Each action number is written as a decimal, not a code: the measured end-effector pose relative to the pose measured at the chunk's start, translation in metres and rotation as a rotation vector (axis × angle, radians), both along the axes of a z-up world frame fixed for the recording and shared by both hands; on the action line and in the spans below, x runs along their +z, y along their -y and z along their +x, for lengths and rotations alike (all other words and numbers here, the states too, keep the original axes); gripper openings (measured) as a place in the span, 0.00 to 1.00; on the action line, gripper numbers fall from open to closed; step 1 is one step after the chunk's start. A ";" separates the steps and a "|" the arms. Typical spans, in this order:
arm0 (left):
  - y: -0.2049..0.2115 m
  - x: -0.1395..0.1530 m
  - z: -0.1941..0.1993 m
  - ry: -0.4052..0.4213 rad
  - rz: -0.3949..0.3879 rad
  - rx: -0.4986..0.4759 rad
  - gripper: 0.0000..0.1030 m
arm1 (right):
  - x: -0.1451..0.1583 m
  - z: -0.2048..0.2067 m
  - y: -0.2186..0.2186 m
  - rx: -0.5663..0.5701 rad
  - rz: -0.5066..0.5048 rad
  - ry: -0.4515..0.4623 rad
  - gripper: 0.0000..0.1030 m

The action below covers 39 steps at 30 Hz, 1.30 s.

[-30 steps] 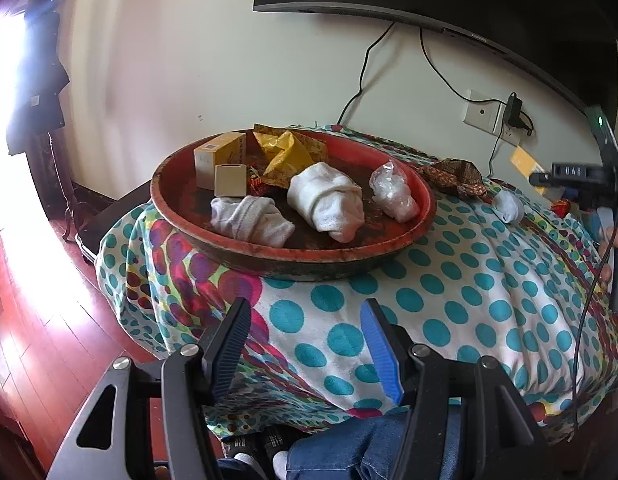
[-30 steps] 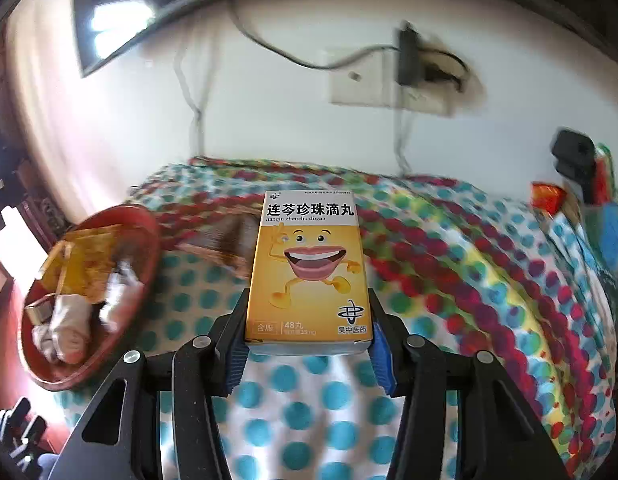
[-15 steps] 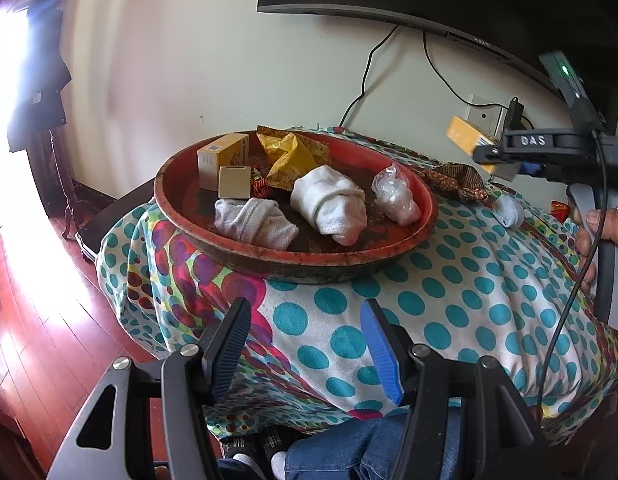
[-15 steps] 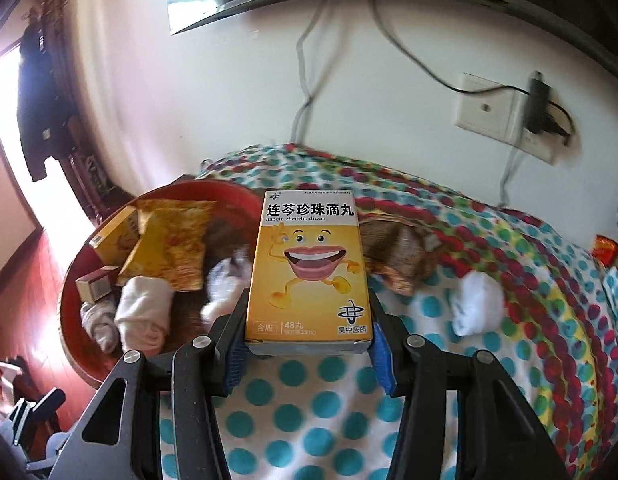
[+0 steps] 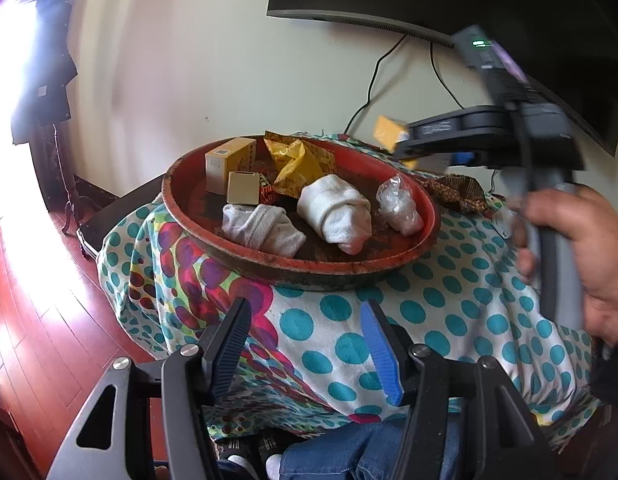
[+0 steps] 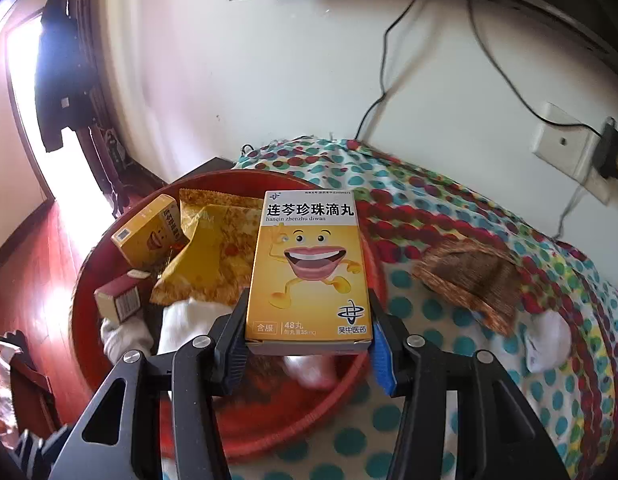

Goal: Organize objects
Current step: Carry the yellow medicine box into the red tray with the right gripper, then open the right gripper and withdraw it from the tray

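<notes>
My right claw (image 6: 309, 344) is pinching the yellow medicine box (image 6: 309, 272) by its lower edges, and over the last second it has swung in from the worktop's right side until the box hangs above the near rim of the red tray (image 5: 389, 268). I judge the carry nearly done: what remains is lowering it into a free spot among the rolled white cloths (image 5: 335, 212), the yellow packet (image 5: 297, 160) and the two small boxes (image 5: 229, 164). My left claw (image 5: 305, 344) has stayed put, jaws spread and empty, over the worktop's near edge. A brown packet (image 6: 469, 280) waits outside the tray.
</notes>
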State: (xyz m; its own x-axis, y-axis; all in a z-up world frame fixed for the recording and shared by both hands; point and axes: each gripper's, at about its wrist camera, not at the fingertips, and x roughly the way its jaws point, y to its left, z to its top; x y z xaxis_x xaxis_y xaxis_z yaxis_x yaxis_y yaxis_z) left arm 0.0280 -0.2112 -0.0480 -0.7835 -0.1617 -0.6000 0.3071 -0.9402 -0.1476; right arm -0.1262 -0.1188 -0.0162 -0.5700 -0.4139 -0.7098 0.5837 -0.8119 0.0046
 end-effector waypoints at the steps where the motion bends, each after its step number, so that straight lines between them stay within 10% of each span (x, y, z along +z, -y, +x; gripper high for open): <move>1: 0.001 0.001 0.001 -0.002 0.002 0.002 0.57 | -0.002 -0.003 0.006 0.000 0.004 0.005 0.47; 33: 0.023 0.002 0.001 -0.005 0.076 0.057 0.57 | -0.063 -0.034 0.072 0.016 0.095 0.157 0.49; 39: 0.022 0.004 0.002 -0.015 0.052 0.069 0.57 | -0.052 -0.020 0.066 0.023 0.096 0.103 0.90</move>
State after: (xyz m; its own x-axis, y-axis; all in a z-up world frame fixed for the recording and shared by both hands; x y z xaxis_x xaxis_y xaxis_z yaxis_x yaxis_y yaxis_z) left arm 0.0299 -0.2327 -0.0439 -0.7804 -0.1846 -0.5975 0.3686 -0.9076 -0.2010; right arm -0.1459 -0.1848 -0.0685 -0.4836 -0.3531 -0.8009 0.6023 -0.7982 -0.0117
